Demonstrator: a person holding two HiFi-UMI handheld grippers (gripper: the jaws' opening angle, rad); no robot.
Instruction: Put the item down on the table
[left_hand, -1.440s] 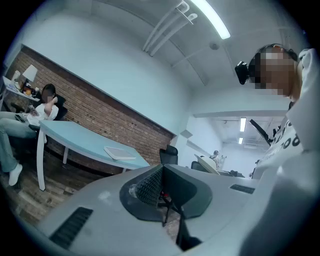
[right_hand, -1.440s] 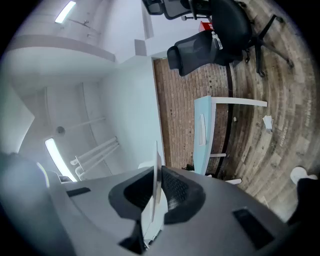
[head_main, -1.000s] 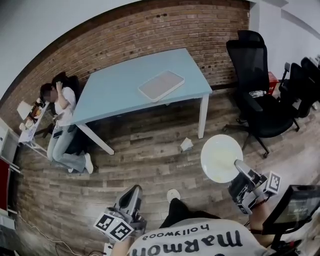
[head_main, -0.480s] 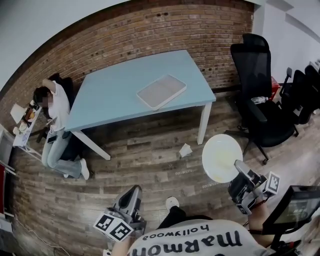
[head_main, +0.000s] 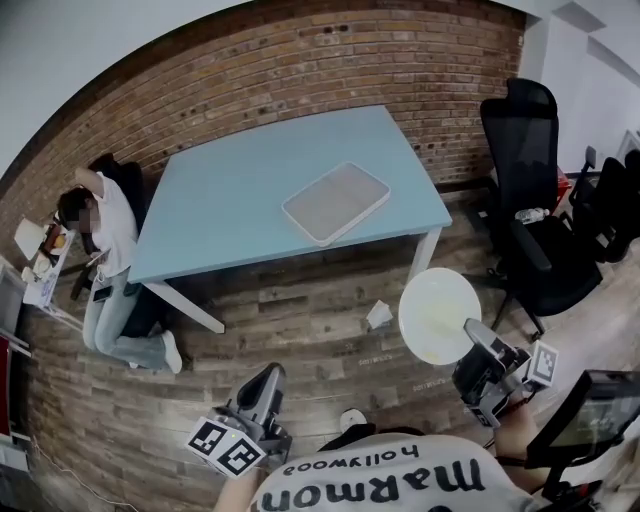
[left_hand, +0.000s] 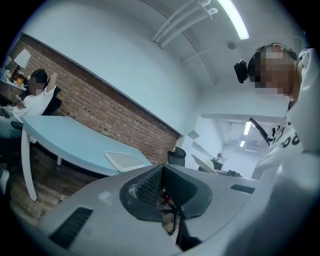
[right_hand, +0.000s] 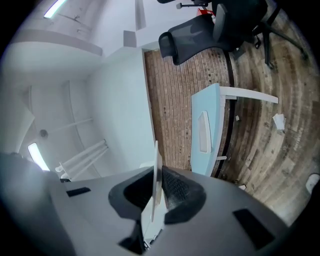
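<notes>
Clamps fingers of right gripper (head_main: 474, 331) on round white plate (head_main: 436, 312), five o'clock of light-blue rectangular table (head_main: 230, 200). Holds left gripper (head_main: 267, 377) pressed together, empty.

A light blue table (head_main: 230, 200) on white legs is set on a wood-plank floor (head_main: 290, 340). A white rectangular tray (head_main: 335, 203) is laid flat on its top, toward the right end. A small crumpled white scrap (head_main: 379, 315) is seen on the floor near the front right leg. Black office chairs (head_main: 540, 270) are stood on the floor to the right, and a person (head_main: 108, 225) is seated at the table's left end.
</notes>
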